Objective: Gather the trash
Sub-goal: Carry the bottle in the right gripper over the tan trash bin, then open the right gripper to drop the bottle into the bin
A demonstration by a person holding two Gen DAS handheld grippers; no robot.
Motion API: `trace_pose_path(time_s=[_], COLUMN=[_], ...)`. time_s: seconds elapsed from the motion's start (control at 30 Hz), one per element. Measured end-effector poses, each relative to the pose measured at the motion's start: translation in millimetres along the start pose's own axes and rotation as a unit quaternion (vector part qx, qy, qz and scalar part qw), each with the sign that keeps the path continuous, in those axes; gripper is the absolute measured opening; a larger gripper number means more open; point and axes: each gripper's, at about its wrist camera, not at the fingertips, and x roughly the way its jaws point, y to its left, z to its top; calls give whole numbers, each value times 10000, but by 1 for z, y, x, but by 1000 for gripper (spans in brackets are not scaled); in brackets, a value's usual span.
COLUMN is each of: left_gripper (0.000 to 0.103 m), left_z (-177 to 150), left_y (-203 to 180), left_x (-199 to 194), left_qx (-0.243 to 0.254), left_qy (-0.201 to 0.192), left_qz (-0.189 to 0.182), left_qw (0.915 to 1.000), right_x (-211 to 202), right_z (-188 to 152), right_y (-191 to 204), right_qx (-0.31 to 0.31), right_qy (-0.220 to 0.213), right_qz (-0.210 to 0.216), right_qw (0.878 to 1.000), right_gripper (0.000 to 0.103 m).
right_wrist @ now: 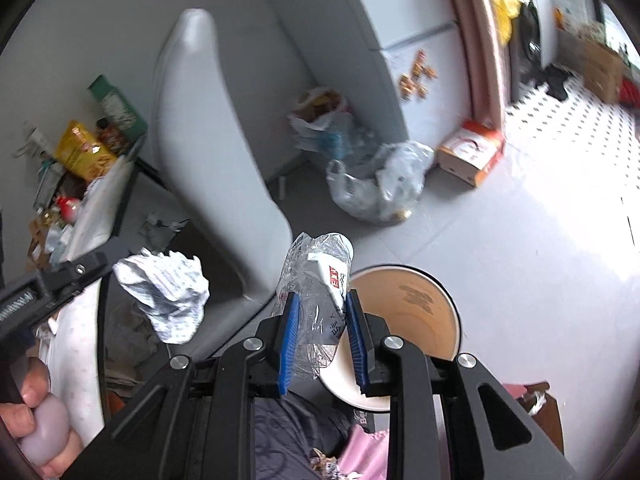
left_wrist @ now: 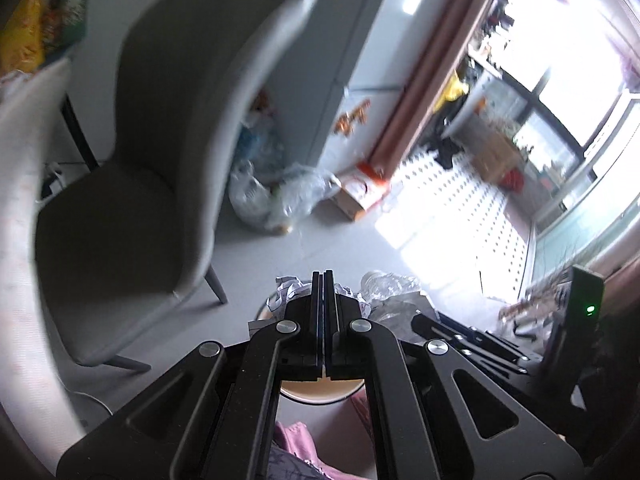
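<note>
- Trash here meant 2 light pieces held above the floor beside a grey chair (right_wrist: 208, 128): a crushed clear plastic bottle (right_wrist: 316, 280) and a crumpled paper ball (right_wrist: 164, 292).
- The bin (right_wrist: 404, 320), a round pail with a tan inside, lay just behind and below the bottle, its mouth tilted toward the right wrist camera; in the left wrist view only a slice of its rim (left_wrist: 320, 396) showed under the linkage.
- The bottle sat in the right gripper (right_wrist: 322, 336), whose blue-padded jaws stood narrow against its sides. Its long axis ran up and away from the jaws, the upper end leaning slightly right, over the bin's near rim. I judged it very light, springy and slick, apt to slip if squeezed loosely; the flattened middle, where the jaws gripped it, looked the best hold.
- The paper ball was pinched at its edge by the left gripper (left_wrist: 323, 280), whose jaws looked pressed almost flat together. It had no clear long axis, being a lump hanging right of the jaws in the right wrist view. I judged it soft, weightless and easily torn, best taken by a thick fold.
- Bagged rubbish (right_wrist: 376, 184) lay on the floor, well apart.
</note>
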Motion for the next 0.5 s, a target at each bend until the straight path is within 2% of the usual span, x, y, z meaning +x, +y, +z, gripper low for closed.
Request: trace_pose_path(time_s=[0.17, 0.2, 0.23, 0.3, 0.37, 0.5], left_gripper=[3, 12, 41, 79, 83, 84], left_z=[-7, -7, -8, -9, -6, 5], left_y=[-7, -7, -8, -4, 2, 17], left_x=[44, 52, 58, 62, 59, 49], left_qx=[-1, 8, 1, -130, -225, -540], left_qy=[457, 552, 647, 618, 453, 598], left_qz=[-213, -270, -301, -284, -190, -163], left_qw=[9987, 9981, 9975, 9976, 9985, 9966], right_x=[18, 21, 25, 34, 45, 79], right_z=[-9, -10, -10, -13, -14, -23], right_y=[-29, -33, -35, -40, -44, -51], right_qx=[280, 319, 346, 395, 411, 444], right_qy=[193, 227, 255, 334, 402, 690], right_qz=[-154, -173, -183, -208, -245, -371], right_qw=[9993, 9991, 9989, 9984, 9980, 9959], right_gripper=[24, 24, 24, 24, 24, 24])
